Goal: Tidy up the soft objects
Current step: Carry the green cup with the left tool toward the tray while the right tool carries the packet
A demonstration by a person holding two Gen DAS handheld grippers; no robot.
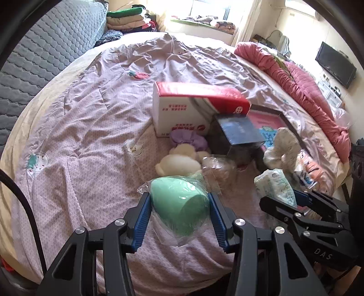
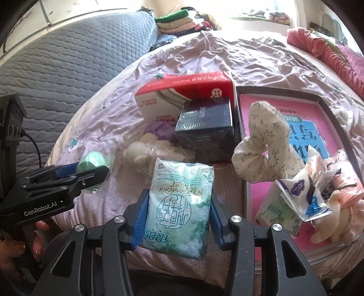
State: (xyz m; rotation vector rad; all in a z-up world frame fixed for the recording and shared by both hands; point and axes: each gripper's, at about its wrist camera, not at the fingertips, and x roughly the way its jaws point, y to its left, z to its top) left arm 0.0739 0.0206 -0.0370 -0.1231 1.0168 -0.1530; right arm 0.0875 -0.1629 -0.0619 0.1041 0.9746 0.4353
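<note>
My left gripper [image 1: 179, 200] is shut on a mint-green sponge [image 1: 179, 205] wrapped in clear plastic, held just above the bedspread. My right gripper [image 2: 178, 202] is shut on a pale green tissue pack [image 2: 179, 205]; it shows at the lower right of the left wrist view too, tissue pack [image 1: 276, 184]. From the right wrist view the left gripper [image 2: 95, 172] sits at the left with the sponge [image 2: 91, 160]. A floral fabric scrunchie [image 2: 264, 145], small packets and a pink plush lie in the open pink-lined box [image 2: 250, 202]. A white puff [image 1: 177, 162] and a purple scrunchie [image 1: 188, 139] lie on the bed.
A red-and-white carton [image 1: 182, 107] and a dark box [image 1: 238, 134] stand mid-bed, behind the loose soft items. A pink rolled quilt [image 1: 302, 84] lines the right side. A grey quilted headboard [image 1: 45, 52] and folded clothes [image 1: 127, 20] are at the far left.
</note>
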